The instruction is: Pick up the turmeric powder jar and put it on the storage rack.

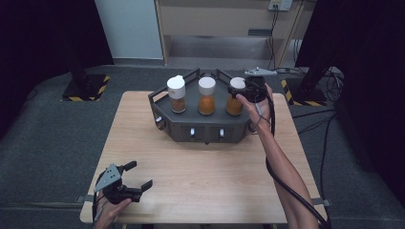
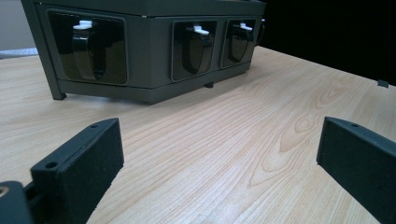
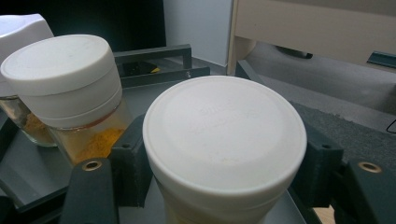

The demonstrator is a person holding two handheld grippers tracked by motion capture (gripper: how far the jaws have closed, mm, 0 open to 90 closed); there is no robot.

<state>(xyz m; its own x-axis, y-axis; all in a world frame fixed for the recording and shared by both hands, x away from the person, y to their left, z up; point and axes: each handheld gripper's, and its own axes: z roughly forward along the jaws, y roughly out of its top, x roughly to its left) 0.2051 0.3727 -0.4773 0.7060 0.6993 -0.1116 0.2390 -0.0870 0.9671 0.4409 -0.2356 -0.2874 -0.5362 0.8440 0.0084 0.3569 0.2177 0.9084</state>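
Observation:
Three spice jars with white caps and orange powder stand in a dark grey rack (image 1: 200, 128) at the table's far side. My right gripper (image 1: 240, 88) is shut on the cap of the right jar (image 1: 234, 106). In the right gripper view its pads (image 3: 133, 161) press both sides of that cap (image 3: 224, 126). The middle jar (image 3: 65, 79) stands just left of it, and the left jar (image 1: 175, 94) is farther off. My left gripper (image 1: 139, 175) rests open near the table's front left corner. Its jaws (image 2: 219, 154) hold nothing and point at the rack's front (image 2: 149, 51).
The rack's front face has several small white-tipped handles (image 2: 84, 25) in dark recesses. Bare wooden table (image 1: 205, 181) lies between the rack and the left gripper. A black cable (image 1: 282, 176) trails along the right forearm. Beyond the table are a cabinet and floor stands.

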